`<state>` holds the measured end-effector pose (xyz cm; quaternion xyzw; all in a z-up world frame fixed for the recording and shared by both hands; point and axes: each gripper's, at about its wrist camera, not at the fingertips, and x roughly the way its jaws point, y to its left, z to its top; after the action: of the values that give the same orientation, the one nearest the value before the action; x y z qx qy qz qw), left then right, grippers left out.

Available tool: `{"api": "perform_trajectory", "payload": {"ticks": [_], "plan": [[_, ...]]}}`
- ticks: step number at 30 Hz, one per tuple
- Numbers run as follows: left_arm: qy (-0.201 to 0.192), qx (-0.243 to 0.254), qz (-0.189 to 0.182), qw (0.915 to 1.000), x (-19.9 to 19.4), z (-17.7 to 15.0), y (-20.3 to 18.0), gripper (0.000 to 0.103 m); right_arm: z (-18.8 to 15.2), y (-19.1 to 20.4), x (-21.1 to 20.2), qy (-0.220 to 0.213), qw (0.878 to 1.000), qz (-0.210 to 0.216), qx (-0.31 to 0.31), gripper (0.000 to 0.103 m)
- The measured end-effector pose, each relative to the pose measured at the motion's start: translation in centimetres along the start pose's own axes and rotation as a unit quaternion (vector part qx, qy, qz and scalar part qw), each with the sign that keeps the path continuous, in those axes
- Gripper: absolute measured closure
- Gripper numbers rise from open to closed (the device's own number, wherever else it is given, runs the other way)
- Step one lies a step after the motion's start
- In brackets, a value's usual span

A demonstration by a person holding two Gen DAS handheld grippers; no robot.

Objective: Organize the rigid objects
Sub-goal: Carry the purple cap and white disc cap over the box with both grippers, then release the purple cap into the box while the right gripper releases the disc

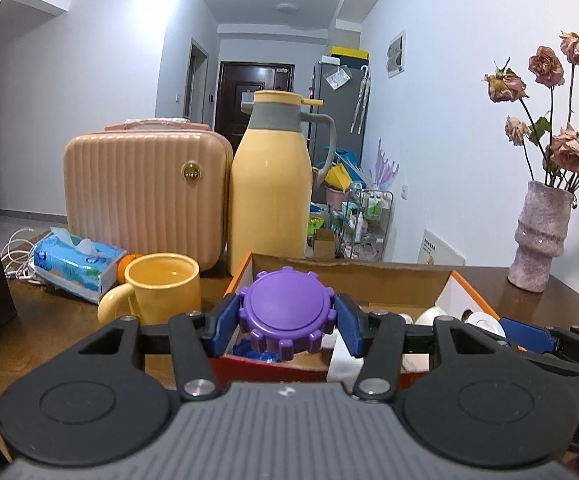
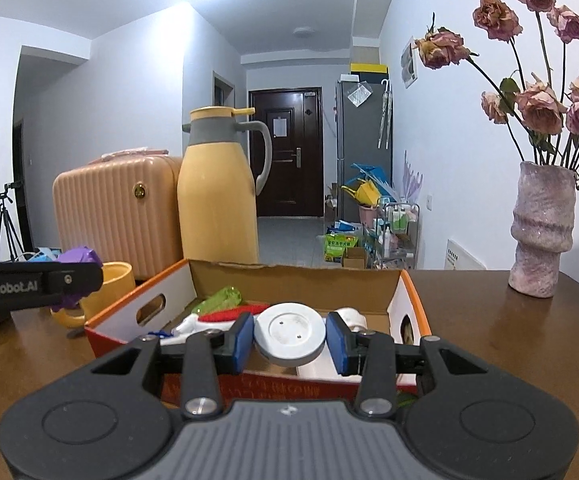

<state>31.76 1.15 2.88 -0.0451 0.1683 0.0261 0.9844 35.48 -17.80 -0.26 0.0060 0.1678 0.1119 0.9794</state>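
Evidently, the left gripper [image 1: 287,316] is clenching a purple cap [image 1: 286,309] and the right gripper [image 2: 289,342] a white disc [image 2: 290,334] above the cardboard box [image 2: 297,280], probably for sorting.

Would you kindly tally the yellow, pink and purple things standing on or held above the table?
Yellow: 2, the thermos jug and the mug.
Pink: 2, the ribbed case and the vase.
Purple: 1, the gear-shaped piece gripped in the left claw.
Total: 5
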Motion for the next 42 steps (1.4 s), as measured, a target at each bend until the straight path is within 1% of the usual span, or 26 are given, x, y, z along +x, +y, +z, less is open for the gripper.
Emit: {"api": "perform_trajectory", "payload": {"ticks": [8, 16, 29, 34, 42], "plan": [[-0.019, 0.002, 0.009, 0.9998, 1.3, 1.0, -0.9, 0.05, 0.8, -0.1, 1.3, -0.013, 1.0, 0.001, 0.0, 0.065], [-0.022, 0.006, 0.014, 0.9996, 3.3, 1.5, -1.2, 0.05, 0.7, -0.4, 2.9, -0.012, 1.0, 0.003, 0.008, 0.065], [0.001, 0.012, 0.014, 0.9998, 7.4, 1.7, -1.5, 0.05, 1.4, -1.5, 6.0, -0.007, 1.0, -0.002, 0.017, 0.065], [0.011, 0.013, 0.009, 0.9998, 8.7, 1.7, -1.4, 0.05, 1.4, -1.9, 7.1, -0.003, 1.0, -0.003, 0.019, 0.065], [0.019, 0.018, 0.012, 0.9996, 10.5, 1.6, -1.2, 0.05, 1.2, -2.0, 8.4, 0.004, 1.0, -0.007, 0.015, 0.065]]}}
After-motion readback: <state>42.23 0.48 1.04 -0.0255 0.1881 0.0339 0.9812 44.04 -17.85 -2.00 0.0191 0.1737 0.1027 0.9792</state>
